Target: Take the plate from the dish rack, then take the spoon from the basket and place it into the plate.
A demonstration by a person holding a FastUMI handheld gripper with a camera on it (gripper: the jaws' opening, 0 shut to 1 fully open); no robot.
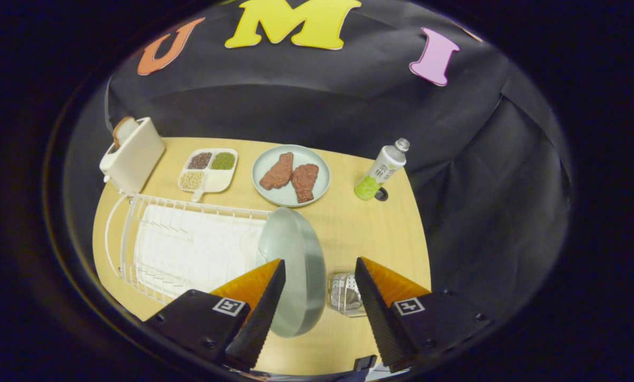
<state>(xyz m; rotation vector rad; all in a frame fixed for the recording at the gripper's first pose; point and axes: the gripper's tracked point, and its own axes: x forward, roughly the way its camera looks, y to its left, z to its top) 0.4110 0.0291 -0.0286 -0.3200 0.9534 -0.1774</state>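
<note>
- We see the pale green plate (pixel 295 265) upright on edge at the white dish rack's (pixel 179 249) end.
- Our gripper (pixel 319 281) is spread wide, with the plate between its fingers and nothing gripped.

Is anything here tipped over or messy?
Nothing is spilled. The pale green plate stands on edge at the end of the dish rack, between the open jaws of the gripper, nearer one jaw. Everything else sits upright.

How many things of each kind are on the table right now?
Plates: 2, one upright in the dish rack beside the open tool, at; one with two meat pieces
Divided tray: 1
Toaster: 1
Bottle: 1
Dish rack: 1
Basket: 1
Total: 7
</note>
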